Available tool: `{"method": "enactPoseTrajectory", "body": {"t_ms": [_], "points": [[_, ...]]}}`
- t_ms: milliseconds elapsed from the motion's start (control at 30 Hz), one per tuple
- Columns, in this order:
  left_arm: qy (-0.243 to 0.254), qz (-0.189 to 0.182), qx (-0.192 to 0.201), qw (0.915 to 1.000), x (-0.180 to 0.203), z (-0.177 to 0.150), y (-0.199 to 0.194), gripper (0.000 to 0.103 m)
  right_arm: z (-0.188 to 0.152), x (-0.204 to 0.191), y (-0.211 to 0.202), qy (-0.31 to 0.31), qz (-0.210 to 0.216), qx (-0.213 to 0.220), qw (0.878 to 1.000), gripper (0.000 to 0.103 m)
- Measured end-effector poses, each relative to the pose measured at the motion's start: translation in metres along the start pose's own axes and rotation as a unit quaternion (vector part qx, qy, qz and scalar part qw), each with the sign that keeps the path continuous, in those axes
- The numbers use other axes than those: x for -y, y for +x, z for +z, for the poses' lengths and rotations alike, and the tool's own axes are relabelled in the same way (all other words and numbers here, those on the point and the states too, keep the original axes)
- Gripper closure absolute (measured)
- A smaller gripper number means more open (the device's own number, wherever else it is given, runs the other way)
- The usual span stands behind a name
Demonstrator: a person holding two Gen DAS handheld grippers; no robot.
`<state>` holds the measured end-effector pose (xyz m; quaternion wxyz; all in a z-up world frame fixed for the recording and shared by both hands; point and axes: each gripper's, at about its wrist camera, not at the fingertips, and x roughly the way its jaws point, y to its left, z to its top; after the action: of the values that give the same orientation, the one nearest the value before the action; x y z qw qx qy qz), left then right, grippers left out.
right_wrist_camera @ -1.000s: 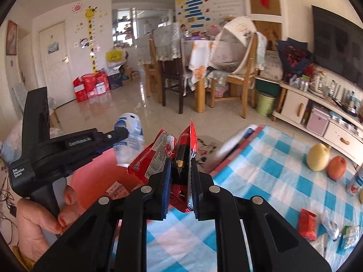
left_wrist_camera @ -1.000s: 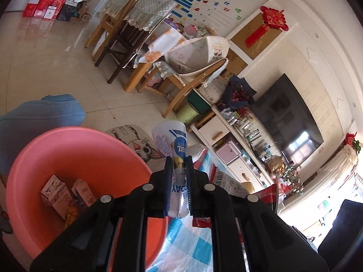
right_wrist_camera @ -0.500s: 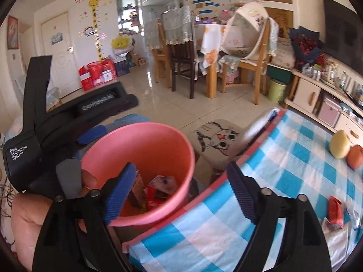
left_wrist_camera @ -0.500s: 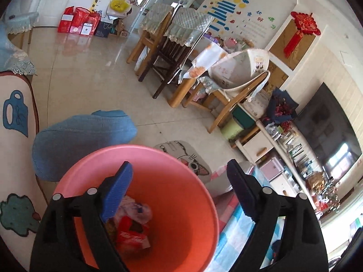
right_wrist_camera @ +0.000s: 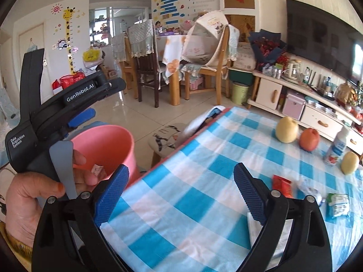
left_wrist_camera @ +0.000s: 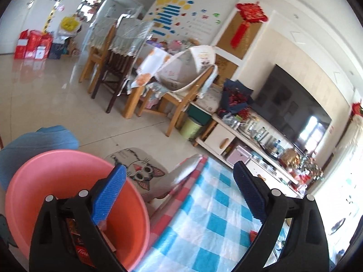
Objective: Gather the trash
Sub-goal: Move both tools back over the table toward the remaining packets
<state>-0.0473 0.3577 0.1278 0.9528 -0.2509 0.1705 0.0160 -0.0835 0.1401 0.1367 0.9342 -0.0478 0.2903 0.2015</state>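
A pink bucket [left_wrist_camera: 45,176] stands on the floor beside the table, with wrappers inside; it also shows in the right wrist view [right_wrist_camera: 106,140]. My left gripper [left_wrist_camera: 179,192] is open and empty, above the bucket's right rim and the table edge. My right gripper [right_wrist_camera: 181,192] is open and empty over the blue checked tablecloth [right_wrist_camera: 199,163]. A red wrapper [right_wrist_camera: 281,184], a clear wrapper [right_wrist_camera: 309,189], a green-white packet [right_wrist_camera: 338,205] and a white wrapper [right_wrist_camera: 254,229] lie on the cloth at the right. The left gripper's body [right_wrist_camera: 56,111] is seen held in a hand.
Two pears [right_wrist_camera: 287,129], an apple [right_wrist_camera: 309,139] and a small white bottle [right_wrist_camera: 337,147] stand on the table at the far right. A cat-print stool [left_wrist_camera: 140,170] sits beyond the bucket. Chairs, a dining table and a TV cabinet are further back.
Both grippers opened and let go: the bottle from the left and the red wrapper from the right went into the pink bucket. Both have since swung right, toward the table.
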Motion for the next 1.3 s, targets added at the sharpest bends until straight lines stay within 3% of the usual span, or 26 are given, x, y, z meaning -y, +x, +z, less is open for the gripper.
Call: {"method": "enactPoseTrajectory", "body": {"t_ms": [233,400,567,700,1300], "points": [[0.062,-0.036,0.012,0.9974,0.053,-0.018,-0.006,0.006,-0.019,0.042,-0.030,0.019,-0.047,0.021,0.998,0.007],[0.103,-0.051,-0.009,0.9933,0.086,-0.030,-0.010,0.006,-0.036,0.077,-0.046,0.052,-0.063,0.028,0.996,0.007],[0.162,-0.055,-0.027,0.9848,0.117,-0.049,-0.014,0.006,-0.049,0.111,-0.059,0.089,-0.072,0.037,0.993,0.006],[0.226,-0.036,-0.039,0.9726,0.144,-0.069,-0.020,0.006,-0.059,0.135,-0.067,0.110,-0.075,0.041,0.990,0.006],[0.292,-0.030,-0.042,0.9551,0.208,-0.126,-0.039,0.006,-0.086,0.208,-0.085,0.158,-0.081,0.041,0.983,0.006]]}}
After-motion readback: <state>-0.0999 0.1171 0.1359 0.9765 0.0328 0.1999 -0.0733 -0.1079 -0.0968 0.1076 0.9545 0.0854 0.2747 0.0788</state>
